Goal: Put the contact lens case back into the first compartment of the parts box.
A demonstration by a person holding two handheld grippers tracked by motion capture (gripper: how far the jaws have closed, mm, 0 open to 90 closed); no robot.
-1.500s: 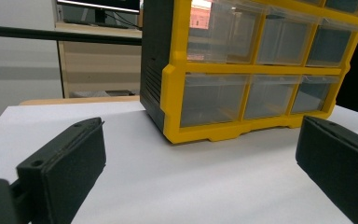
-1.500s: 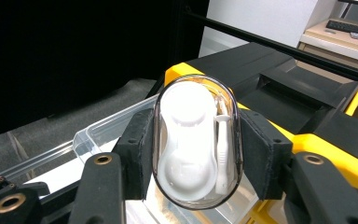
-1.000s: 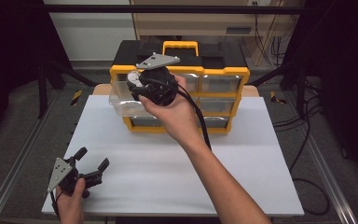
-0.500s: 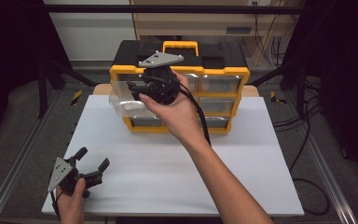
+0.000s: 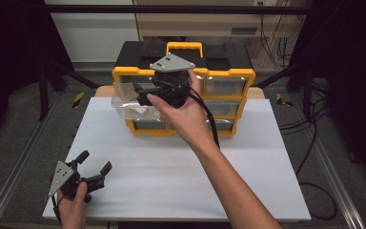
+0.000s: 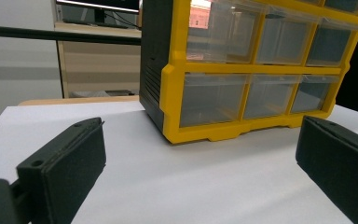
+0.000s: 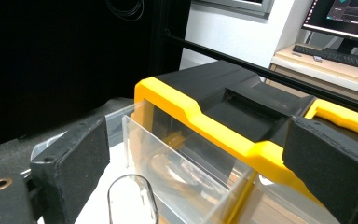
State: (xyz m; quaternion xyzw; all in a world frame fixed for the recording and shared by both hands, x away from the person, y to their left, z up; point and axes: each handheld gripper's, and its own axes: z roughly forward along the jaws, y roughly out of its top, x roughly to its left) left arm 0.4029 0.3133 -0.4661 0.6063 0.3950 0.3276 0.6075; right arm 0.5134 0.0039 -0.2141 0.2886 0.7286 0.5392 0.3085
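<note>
A clear plastic drawer (image 5: 132, 106) sticks out toward the left of the high view from the upper left corner of a yellow and black organizer cabinet (image 5: 228, 78), which stands at the far middle of the white table (image 5: 181, 176). In the right gripper view the drawer's transparent wall (image 7: 177, 163) sits just below and between the jaws, with the cabinet's yellow top edge (image 7: 191, 112) and black lid running behind it; whether the drawer holds anything is hard to tell through the glare. The right gripper (image 5: 159, 93), held in the person's right hand (image 5: 183, 117), hovers right at the pulled-out drawer, and its jaws stand well apart with nothing pinched between them. The left gripper (image 5: 91, 168) rests low at the near left corner of the table, well apart from the cabinet, gripped by the left hand (image 5: 74, 205); its jaws are likewise spread wide, and in the left gripper view they frame the cabinet's lower rows of clear drawers (image 6: 261, 93) across bare tabletop
</note>
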